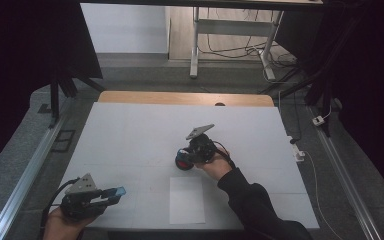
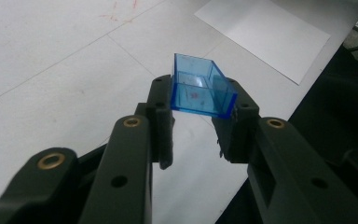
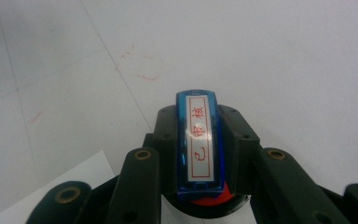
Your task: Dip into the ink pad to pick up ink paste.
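The left gripper (image 2: 196, 128) is closed on a clear blue cap (image 2: 201, 87), a hollow open-ended piece clamped across its width between the two black jaws, with its open end tilted up toward the gripper camera. In the high view this left gripper (image 1: 111, 196) sits at the near left corner of the bench (image 1: 130, 130), held in a hand (image 1: 62, 224), with the blue cap (image 1: 116, 191) projecting from the jaw tips toward the right, just above the bench surface. The right gripper (image 3: 200, 154) is closed on a blue stamp (image 3: 199, 142), a narrow body bearing a white label with red characters; the jaws press against its two long sides, and a red part shows beneath its near end. In the high view the right gripper (image 1: 186, 159) is near the bench centre, held in the right hand (image 1: 215, 165) with a dark sleeve (image 1: 255, 205) behind it, and the stamp (image 1: 182, 161) is at the jaw tips, low over the bench; whether it touches the surface cannot be told. A white sheet of paper (image 1: 186, 200) lies flat on the bench between the two grippers, toward the near edge. Faint red marks (image 3: 140, 65) show on the bench surface ahead of the right gripper.
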`<action>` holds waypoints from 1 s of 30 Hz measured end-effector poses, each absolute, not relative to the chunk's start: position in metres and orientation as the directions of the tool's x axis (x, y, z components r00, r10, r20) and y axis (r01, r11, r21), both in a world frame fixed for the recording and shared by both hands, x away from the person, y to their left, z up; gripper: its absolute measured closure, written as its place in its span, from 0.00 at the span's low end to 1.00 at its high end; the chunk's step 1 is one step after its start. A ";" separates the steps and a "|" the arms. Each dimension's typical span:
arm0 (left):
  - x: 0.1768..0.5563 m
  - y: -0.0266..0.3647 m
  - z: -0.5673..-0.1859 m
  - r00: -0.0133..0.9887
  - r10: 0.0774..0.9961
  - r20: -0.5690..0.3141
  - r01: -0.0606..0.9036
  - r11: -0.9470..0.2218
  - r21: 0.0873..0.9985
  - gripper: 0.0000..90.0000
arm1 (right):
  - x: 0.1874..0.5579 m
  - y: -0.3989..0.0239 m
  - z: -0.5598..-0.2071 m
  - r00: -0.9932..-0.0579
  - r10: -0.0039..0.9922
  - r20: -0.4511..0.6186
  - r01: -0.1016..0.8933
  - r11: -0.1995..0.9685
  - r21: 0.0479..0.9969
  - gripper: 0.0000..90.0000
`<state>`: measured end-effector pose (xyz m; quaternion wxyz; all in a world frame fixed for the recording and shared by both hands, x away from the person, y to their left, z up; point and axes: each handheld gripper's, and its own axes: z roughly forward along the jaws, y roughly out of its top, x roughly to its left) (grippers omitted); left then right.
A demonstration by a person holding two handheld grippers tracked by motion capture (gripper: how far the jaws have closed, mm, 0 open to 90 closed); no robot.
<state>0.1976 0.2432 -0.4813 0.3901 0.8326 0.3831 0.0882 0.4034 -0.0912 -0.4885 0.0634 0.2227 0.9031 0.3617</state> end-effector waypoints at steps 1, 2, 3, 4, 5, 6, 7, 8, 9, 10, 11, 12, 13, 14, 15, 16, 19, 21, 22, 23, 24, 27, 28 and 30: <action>0.198 0.243 -0.481 0.691 0.707 -0.152 0.569 -0.403 0.717 0.76 | 0.401 -0.090 -0.488 -0.893 0.450 0.030 0.347 0.644 0.681 0.78; 0.198 0.243 -0.481 0.692 0.706 -0.151 0.569 -0.403 0.717 0.76 | 0.399 -0.088 -0.488 -0.893 0.450 0.013 0.338 0.652 0.678 0.78; 0.198 0.243 -0.481 0.692 0.706 -0.151 0.568 -0.404 0.717 0.76 | 0.398 -0.087 -0.488 -0.896 0.445 -0.004 0.326 0.662 0.675 0.78; 0.198 0.243 -0.481 0.692 0.706 -0.150 0.568 -0.404 0.717 0.76 | 0.396 -0.086 -0.487 -0.895 0.445 -0.020 0.318 0.670 0.671 0.78; 0.198 0.243 -0.481 0.693 0.705 -0.150 0.567 -0.405 0.717 0.76 | 0.395 -0.085 -0.487 -0.897 0.441 -0.032 0.309 0.677 0.668 0.78; 0.197 0.243 -0.481 0.693 0.705 -0.149 0.567 -0.405 0.717 0.76 | 0.395 -0.084 -0.487 -0.897 0.440 -0.035 0.307 0.679 0.667 0.78; 0.197 0.243 -0.481 0.694 0.705 -0.149 0.566 -0.406 0.717 0.76 | 0.395 -0.085 -0.487 -0.898 0.440 -0.031 0.309 0.678 0.667 0.78; 0.197 0.243 -0.481 0.694 0.705 -0.149 0.566 -0.406 0.718 0.76 | 0.396 -0.085 -0.486 -0.897 0.441 -0.026 0.313 0.678 0.665 0.78; 0.197 0.243 -0.481 0.694 0.704 -0.149 0.566 -0.406 0.718 0.76 | 0.397 -0.086 -0.487 -0.897 0.442 -0.013 0.320 0.670 0.670 0.78; 0.197 0.243 -0.481 0.694 0.704 -0.150 0.566 -0.405 0.718 0.76 | 0.398 -0.087 -0.487 -0.895 0.445 -0.005 0.328 0.667 0.669 0.78; 0.198 0.244 -0.481 0.694 0.704 -0.150 0.566 -0.405 0.718 0.76 | 0.399 -0.088 -0.487 -0.897 0.442 -0.001 0.326 0.663 0.674 0.78; 0.198 0.244 -0.481 0.695 0.703 -0.150 0.566 -0.406 0.718 0.76 | 0.399 -0.088 -0.487 -0.895 0.446 0.008 0.333 0.656 0.677 0.78; 0.198 0.244 -0.481 0.695 0.703 -0.150 0.566 -0.406 0.717 0.76 | 0.399 -0.089 -0.487 -0.894 0.448 0.013 0.337 0.653 0.678 0.78; 0.197 0.244 -0.481 0.695 0.703 -0.150 0.565 -0.406 0.718 0.76 | 0.400 -0.089 -0.487 -0.894 0.448 0.014 0.338 0.652 0.678 0.78; 0.197 0.244 -0.481 0.696 0.702 -0.149 0.565 -0.407 0.718 0.76 | 0.399 -0.089 -0.487 -0.894 0.449 0.015 0.338 0.652 0.679 0.78; 0.197 0.244 -0.481 0.696 0.702 -0.149 0.565 -0.407 0.718 0.76 | 0.399 -0.089 -0.487 -0.894 0.448 0.013 0.337 0.653 0.678 0.78; 0.197 0.244 -0.481 0.697 0.702 -0.150 0.564 -0.406 0.719 0.76 | 0.399 -0.088 -0.486 -0.893 0.450 0.006 0.336 0.658 0.674 0.78; 0.197 0.244 -0.481 0.696 0.702 -0.151 0.565 -0.406 0.718 0.76 | 0.398 -0.088 -0.486 -0.892 0.452 0.004 0.336 0.657 0.675 0.78; 0.197 0.244 -0.481 0.696 0.702 -0.151 0.565 -0.405 0.719 0.76 | 0.398 -0.088 -0.486 -0.892 0.453 0.003 0.336 0.657 0.675 0.78; 0.197 0.244 -0.481 0.696 0.702 -0.151 0.565 -0.405 0.719 0.76 | 0.398 -0.088 -0.486 -0.890 0.455 0.002 0.337 0.656 0.675 0.78; 0.197 0.244 -0.481 0.696 0.702 -0.151 0.565 -0.405 0.719 0.76 | 0.398 -0.088 -0.486 -0.889 0.458 0.003 0.339 0.653 0.677 0.78; 0.197 0.244 -0.481 0.695 0.703 -0.151 0.566 -0.405 0.719 0.76 | 0.398 -0.089 -0.486 -0.885 0.465 0.009 0.346 0.645 0.681 0.78; 0.197 0.244 -0.481 0.695 0.703 -0.151 0.565 -0.405 0.719 0.76 | 0.398 -0.089 -0.486 -0.884 0.467 0.007 0.344 0.641 0.686 0.78; 0.197 0.244 -0.481 0.695 0.703 -0.152 0.565 -0.404 0.719 0.76 | 0.398 -0.090 -0.484 -0.881 0.472 0.014 0.349 0.631 0.692 0.78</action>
